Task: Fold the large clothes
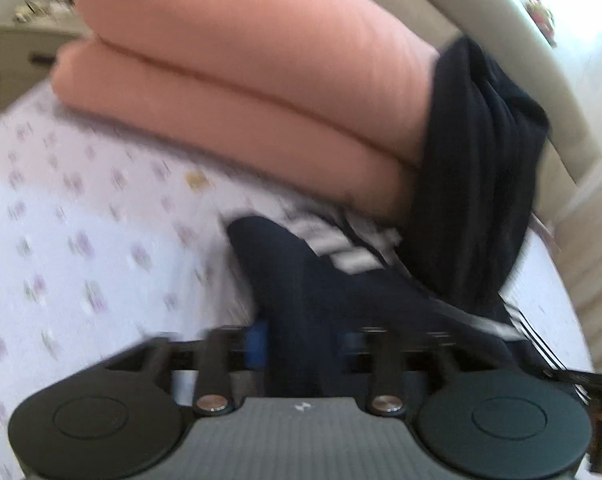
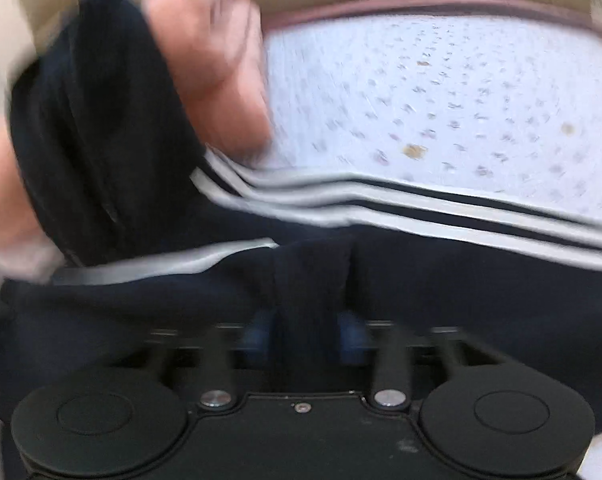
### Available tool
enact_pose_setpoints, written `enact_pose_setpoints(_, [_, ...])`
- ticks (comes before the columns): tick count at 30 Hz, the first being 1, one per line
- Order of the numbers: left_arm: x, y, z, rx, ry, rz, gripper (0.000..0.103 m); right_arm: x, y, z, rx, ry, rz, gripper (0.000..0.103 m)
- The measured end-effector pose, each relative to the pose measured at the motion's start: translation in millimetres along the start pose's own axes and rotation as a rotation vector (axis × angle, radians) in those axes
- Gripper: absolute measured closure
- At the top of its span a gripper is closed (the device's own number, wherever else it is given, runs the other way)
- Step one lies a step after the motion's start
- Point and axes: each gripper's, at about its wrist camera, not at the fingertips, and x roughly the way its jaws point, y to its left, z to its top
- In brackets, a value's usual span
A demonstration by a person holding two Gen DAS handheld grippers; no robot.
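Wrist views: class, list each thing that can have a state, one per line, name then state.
Left gripper: shut on navy garment.
Right gripper: shut on navy garment.
Navy garment: unfolded, partly draped over pink blanket.
Pink blanket: folded, lying on bedsheet.
Bedsheet: spread flat.

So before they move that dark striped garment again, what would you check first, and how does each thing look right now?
1. Left gripper pinching the navy garment: ok.
2. Right gripper pinching it too: ok.
3. Garment free of the pink folded stack: not ok, part drapes over its end.
4. Floral sheet open for laying down: ok.
5. Fabric flat, no twists: cannot tell, pictures blurred.
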Motion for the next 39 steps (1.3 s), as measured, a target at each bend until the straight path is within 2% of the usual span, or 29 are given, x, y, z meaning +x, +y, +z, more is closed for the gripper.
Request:
enact_pose_setpoints(1, [-2.7,-3.5,-6.0,0.016,0.023,-0.017,0.020,-5.6,3.6,-5.8,-0.048,-0.013,-0.042,0.018])
enact_pose_setpoints(2, [-6.3,-8.5,-14.6,0.045,0.054,-0.023,0.015,-13.8,2.9,-13.2,-0.076,-0.038,-0.050,0.017])
enact_pose_setpoints(4, [-7.3,-16.9,-33.7,0.096,0.145,0.042,0.019,-26.6,5.7,-27.6,-0.122,-0.062,-0.022,0.005])
enact_pose_setpoints(6, [-14.8,-26.9,-52.5,0.194,0.158,0.119,0.020,-30.3,10.3,-42.1,-0.188,-0.054,-0.028,0.003])
enact_pose_setpoints(8, [-19.3,-30.9,-60.5,0.228,0.169,0.168,0.020,-20.9,13.1,-51.2,-0.266,0.007,-0.097,0.003])
enact_pose_setpoints(9, [-22.3,-29.4,-62.5,0.220,0.169,0.186,0.020,-14.9,11.6,-54.2,-0.276,0.031,-0.134,0.001])
enact_pose_setpoints(12, [-30.2,-27.5,-62.3,0.167,0.199,0.219,0.018,-19.7,-4.8,-67.1,-0.156,-0.025,-0.077,0.000])
enact_pose_setpoints(14, [-36.7,-28.9,-60.7,0.115,0.223,0.226,0.017,-22.0,-6.7,-74.7,-0.165,-0.059,-0.064,0.000])
enact_pose_setpoints(17, [-56.2,-33.0,-59.0,0.003,0.231,0.148,0.017,-30.9,-11.7,-81.0,-0.190,-0.070,-0.052,0.000])
enact_pose_setpoints(19, [-68.2,-44.2,-55.8,-0.022,0.230,0.129,0.016,-38.9,-19.7,-75.4,-0.126,-0.082,0.001,0.000])
enact_pose_setpoints(21, [-77.3,-59.6,-52.6,-0.002,0.221,0.160,0.016,-60.5,-40.6,-74.9,0.007,-0.116,0.074,0.000])
enact_pose_setpoints(25, [-88.9,-91.1,-47.4,0.065,0.174,0.128,0.007,-90.0,-119.9,-92.2,0.327,-0.164,0.190,0.000])
enact_pose_setpoints(27, [-85.5,-102.2,-49.0,0.079,0.177,0.141,0.008,-96.8,-161.4,-102.8,0.428,-0.164,0.155,0.006])
enact_pose_setpoints(30, [-75.2,-115.9,-49.7,0.078,0.199,0.138,0.009,-103.6,-207.6,-114.9,0.473,-0.206,0.017,0.008])
enact_pose_setpoints(35, [-66.5,-138.4,-48.3,0.082,0.206,0.130,0.010,-95.5,-265.5,-129.6,0.594,-0.259,-0.028,0.008])
enact_pose_setpoints(39, [-57.6,-154.3,-48.8,0.102,0.204,0.126,0.010,-74.6,-286.5,-118.7,0.576,-0.355,-0.081,0.009])
